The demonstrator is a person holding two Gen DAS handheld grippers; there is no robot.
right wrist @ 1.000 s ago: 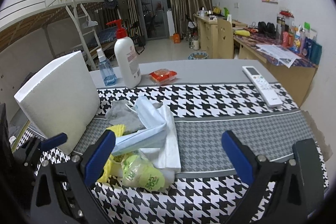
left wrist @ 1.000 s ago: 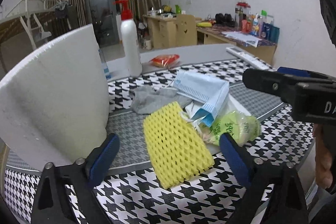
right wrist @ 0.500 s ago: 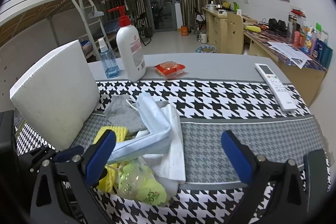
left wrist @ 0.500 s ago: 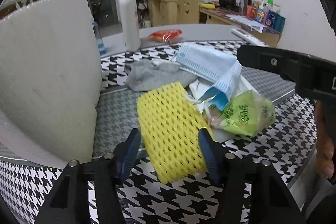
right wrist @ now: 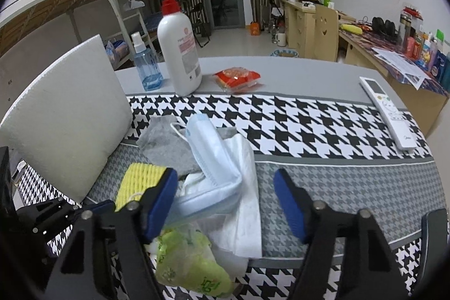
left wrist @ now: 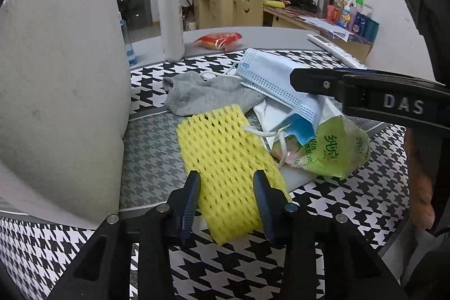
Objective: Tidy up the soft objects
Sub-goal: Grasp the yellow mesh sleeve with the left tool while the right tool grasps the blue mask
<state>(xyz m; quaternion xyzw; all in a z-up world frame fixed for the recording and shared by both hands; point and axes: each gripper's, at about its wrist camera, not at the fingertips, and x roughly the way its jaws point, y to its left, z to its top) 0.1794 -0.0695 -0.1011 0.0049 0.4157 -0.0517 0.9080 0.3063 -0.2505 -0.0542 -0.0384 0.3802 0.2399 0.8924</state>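
Note:
A pile of soft things lies on the houndstooth cloth: a yellow foam net (left wrist: pixel 225 153), a grey sock (left wrist: pixel 202 93), a blue face mask (left wrist: pixel 278 80), a white tissue (right wrist: pixel 242 187) and a green plastic bag (left wrist: pixel 334 151). My left gripper (left wrist: pixel 227 198) has its blue pads on both sides of the near end of the foam net, closed against it. My right gripper (right wrist: pixel 225 201) is open above the mask, tissue and green bag (right wrist: pixel 188 263); its body crosses the left wrist view (left wrist: pixel 365 100). The foam net also shows in the right wrist view (right wrist: pixel 140 182).
A thick white foam board (left wrist: pixel 59 92) leans upright at the left, close to my left gripper. A white pump bottle (right wrist: pixel 178 47), a blue spray bottle (right wrist: pixel 146 66), a red snack packet (right wrist: pixel 237 76) and a white remote (right wrist: pixel 389 111) lie further back on the table.
My left gripper moved forward and its jaws closed from wide open onto the yellow foam net. My right gripper came lower and closer over the pile, and narrowed somewhat.

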